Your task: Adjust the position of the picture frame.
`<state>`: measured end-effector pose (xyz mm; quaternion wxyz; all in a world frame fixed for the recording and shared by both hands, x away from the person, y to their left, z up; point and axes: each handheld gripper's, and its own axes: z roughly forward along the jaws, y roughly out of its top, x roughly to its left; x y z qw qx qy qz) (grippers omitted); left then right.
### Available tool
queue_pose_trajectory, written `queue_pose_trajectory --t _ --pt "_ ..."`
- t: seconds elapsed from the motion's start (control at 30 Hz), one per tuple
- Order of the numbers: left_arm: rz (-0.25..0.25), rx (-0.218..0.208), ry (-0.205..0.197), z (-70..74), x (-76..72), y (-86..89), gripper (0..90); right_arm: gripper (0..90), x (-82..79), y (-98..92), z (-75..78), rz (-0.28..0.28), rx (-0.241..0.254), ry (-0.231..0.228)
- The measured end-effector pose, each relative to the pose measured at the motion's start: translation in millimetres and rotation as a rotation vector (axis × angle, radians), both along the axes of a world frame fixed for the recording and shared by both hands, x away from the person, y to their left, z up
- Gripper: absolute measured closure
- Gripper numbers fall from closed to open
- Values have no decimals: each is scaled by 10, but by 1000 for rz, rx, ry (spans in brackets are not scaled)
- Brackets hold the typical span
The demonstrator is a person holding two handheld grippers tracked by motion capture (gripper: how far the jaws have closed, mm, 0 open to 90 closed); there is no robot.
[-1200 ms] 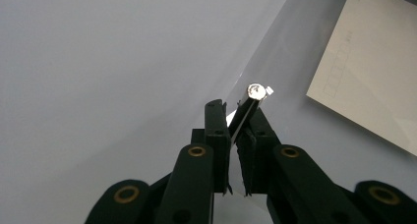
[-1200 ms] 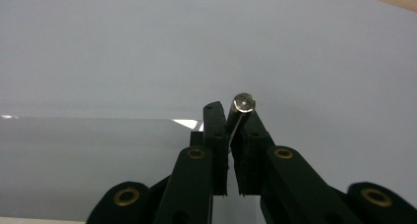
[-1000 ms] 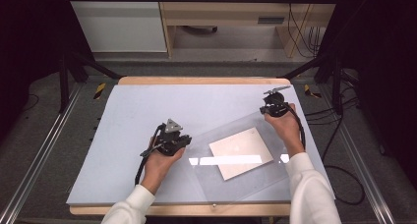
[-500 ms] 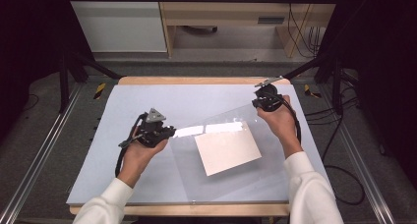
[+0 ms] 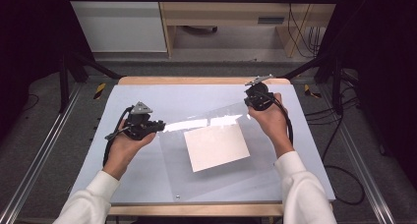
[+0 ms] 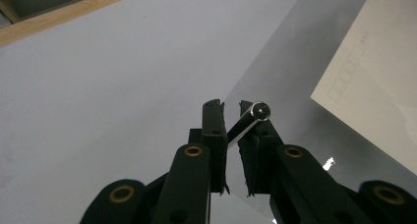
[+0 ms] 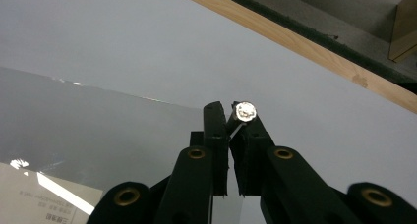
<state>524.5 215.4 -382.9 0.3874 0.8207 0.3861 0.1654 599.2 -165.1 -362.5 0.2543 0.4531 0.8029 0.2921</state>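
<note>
Pinching the far corners of the clear plastic sheet (image 5: 216, 155) between them, left gripper (image 5: 156, 126) and right gripper (image 5: 250, 105) are both clenched, and uneven lifting could slide the white card (image 5: 216, 146) off its sagging near edge

High view: fixed above the table's (image 5: 147, 94) near edge, facing forward and down; takes in the whole tabletop and the floor past its far edge.
Left gripper view: rides on the left gripper (image 6: 231, 117), close over the tabletop, looking along its jaws toward the far wooden edge.
Right gripper view: rides on the right gripper (image 7: 229, 117), close, facing the far edge.
Shared: the clear sheet (image 5: 216, 182) and paper (image 5: 216, 145).
</note>
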Motion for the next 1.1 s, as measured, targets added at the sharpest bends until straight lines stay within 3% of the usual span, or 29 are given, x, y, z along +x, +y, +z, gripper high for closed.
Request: queue_pose_trajectory --t 0.43,0.6,0.77,1.1 --pt "-15 16 6 71 109 104 803 857 -127 36 12 -6 13 2" --pt "-31 15 23 39 191 141 800 857 -191 34 -56 -18 26 5" --pt "-42 36 22 63 232 132 800 857 -241 28 -99 -22 28 11" --pt "-48 37 29 12 344 81 798 857 -378 -33 -184 -50 43 21"
